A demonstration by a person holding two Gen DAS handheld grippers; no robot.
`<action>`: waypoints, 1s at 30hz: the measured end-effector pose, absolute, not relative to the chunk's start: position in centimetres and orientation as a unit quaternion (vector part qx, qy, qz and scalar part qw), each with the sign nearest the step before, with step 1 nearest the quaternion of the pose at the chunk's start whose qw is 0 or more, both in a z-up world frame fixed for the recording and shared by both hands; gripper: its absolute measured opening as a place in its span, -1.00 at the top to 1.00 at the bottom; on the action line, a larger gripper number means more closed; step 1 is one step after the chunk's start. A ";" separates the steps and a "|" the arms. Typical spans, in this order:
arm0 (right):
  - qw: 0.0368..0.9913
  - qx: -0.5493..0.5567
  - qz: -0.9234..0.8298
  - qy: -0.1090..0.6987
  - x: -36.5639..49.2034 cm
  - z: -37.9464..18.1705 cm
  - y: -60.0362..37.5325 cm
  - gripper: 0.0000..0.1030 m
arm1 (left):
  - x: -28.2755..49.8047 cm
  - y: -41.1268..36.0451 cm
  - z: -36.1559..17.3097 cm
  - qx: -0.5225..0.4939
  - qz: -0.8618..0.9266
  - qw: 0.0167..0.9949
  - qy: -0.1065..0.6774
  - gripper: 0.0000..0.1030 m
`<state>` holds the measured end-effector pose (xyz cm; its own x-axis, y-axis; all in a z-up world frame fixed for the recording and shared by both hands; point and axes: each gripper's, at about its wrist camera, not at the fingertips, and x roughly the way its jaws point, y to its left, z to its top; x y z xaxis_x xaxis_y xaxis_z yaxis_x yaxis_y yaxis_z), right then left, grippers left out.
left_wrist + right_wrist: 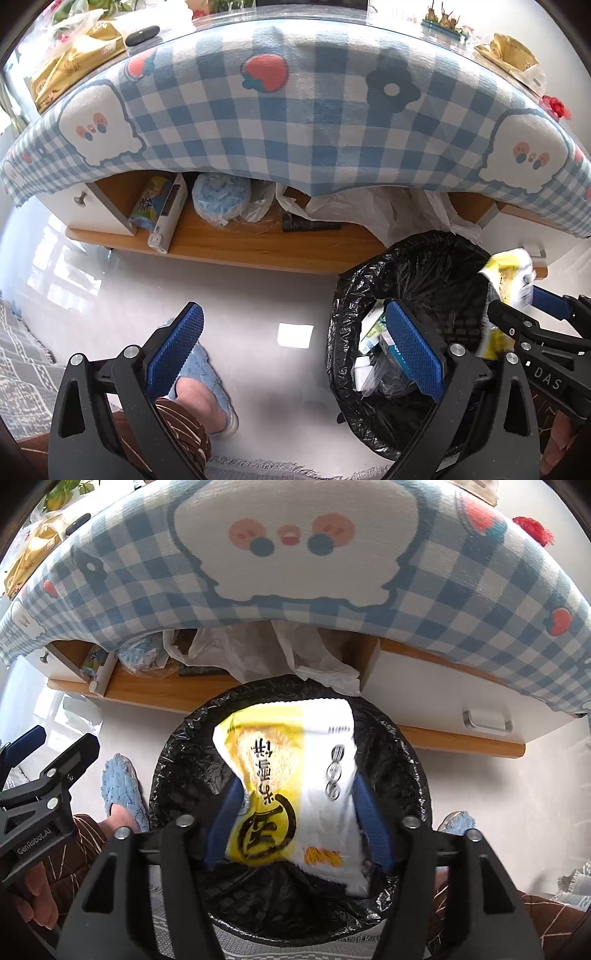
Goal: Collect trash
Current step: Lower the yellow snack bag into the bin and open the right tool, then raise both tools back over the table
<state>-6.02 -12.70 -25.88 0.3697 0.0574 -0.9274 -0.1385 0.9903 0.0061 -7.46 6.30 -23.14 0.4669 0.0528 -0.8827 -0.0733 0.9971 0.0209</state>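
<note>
From the left wrist, the left gripper (pixel 291 350) stands spread and empty; its right pad covers part of the bin (pixel 417 266) and the cartons inside.

From the right wrist, the right gripper (pixel 297 823) is parted, pads blurred, with the yellow-and-white packet (pixel 291 779) loose between them above the bin, hiding its bottom.

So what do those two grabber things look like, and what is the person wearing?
Both are black plastic claws with triangle cut-outs and silver screws. The left gripper has bumpy blue pads on its fingers. The right gripper has blue pads too. One has white letters reading DAS, the other GenRobot.AI. The person wears brown clothing with thin pale stripes and fuzzy light blue slippers.
</note>
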 end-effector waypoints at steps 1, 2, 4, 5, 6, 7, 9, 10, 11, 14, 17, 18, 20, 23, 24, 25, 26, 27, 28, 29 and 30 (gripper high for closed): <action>0.829 -0.038 0.057 0.555 -6.1 -25.7 -12.8 -0.33 | -7.4 6.2 -23.1 -0.009 0.037 0.856 0.515 -0.89; 0.833 -0.040 0.054 0.550 -6.1 -25.4 -12.9 -0.41 | -7.4 6.1 -23.1 -0.008 0.036 0.856 0.516 -0.89; 0.838 -0.043 0.048 0.542 -6.2 -24.8 -13.1 -0.55 | -7.2 5.9 -22.9 -0.009 0.035 0.855 0.517 -0.89; 0.840 -0.042 0.046 0.539 -6.2 -24.5 -13.3 -0.61 | -7.2 5.8 -22.7 -0.009 0.035 0.856 0.516 -0.89; 0.842 -0.040 0.045 0.536 -6.1 -24.1 -13.5 -0.64 | -7.2 5.7 -22.5 -0.009 0.035 0.857 0.514 -0.89; 0.844 -0.040 0.044 0.533 -6.2 -23.6 -13.6 -0.66 | -7.2 5.5 -22.1 -0.011 0.032 0.859 0.511 -0.89; 0.850 -0.040 0.041 0.524 -6.2 -22.6 -13.9 -0.72 | -7.2 5.1 -21.2 -0.007 0.030 0.861 0.508 -0.89; 0.853 -0.041 0.042 0.518 -6.2 -22.0 -14.0 -0.72 | -7.2 4.9 -20.8 -0.006 0.028 0.862 0.506 -0.89; 0.857 -0.043 0.041 0.512 -6.2 -21.4 -14.1 -0.75 | -7.2 4.8 -20.4 -0.008 0.024 0.863 0.505 -0.89; 0.866 -0.044 0.040 0.496 -6.3 -19.5 -14.4 -0.79 | -7.1 4.4 -18.9 -0.006 0.022 0.865 0.500 -0.89; 0.871 -0.033 0.036 0.489 -6.3 -17.7 -15.0 -0.79 | -7.0 4.2 -17.4 -0.015 0.016 0.867 0.498 -0.89; 0.873 -0.029 0.034 0.485 -6.3 -17.1 -15.2 -0.79 | -7.1 4.0 -16.7 -0.012 0.016 0.870 0.493 -0.89; 0.879 -0.025 0.032 0.476 -6.4 -15.7 -15.5 -0.79 | -7.0 3.8 -15.6 -0.013 0.013 0.872 0.489 -0.89; 0.886 -0.024 0.030 0.462 -6.6 -13.9 -15.9 -0.79 | -7.1 3.7 -13.9 -0.019 0.010 0.874 0.486 -0.89; 0.888 -0.023 0.030 0.459 -6.6 -13.5 -15.8 -0.79 | -7.1 3.5 -13.3 -0.018 0.008 0.876 0.482 -0.89; 0.889 -0.022 0.032 0.456 -6.7 -13.0 -15.9 -0.79 | -7.2 3.3 -12.8 -0.016 0.009 0.877 0.480 -0.89; 0.891 -0.024 0.032 0.452 -6.7 -12.6 -15.8 -0.79 | -7.2 3.2 -12.3 -0.016 0.009 0.879 0.477 -0.89; 0.893 -0.027 0.031 0.449 -6.8 -12.2 -15.8 -0.79 | -7.3 3.1 -11.7 -0.019 0.006 0.882 0.472 -0.89; 0.894 -0.029 0.031 0.445 -6.9 -11.8 -15.8 -0.79 | -7.3 3.0 -11.3 -0.020 0.006 0.883 0.469 -0.89; 0.896 -0.028 0.031 0.442 -6.9 -11.4 -15.9 -0.79 | -7.3 2.9 -10.9 -0.019 0.008 0.884 0.468 -0.89; 0.897 -0.025 0.031 0.441 -7.0 -11.0 -16.0 -0.79 | -7.3 2.7 -10.5 -0.019 0.007 0.885 0.465 -0.89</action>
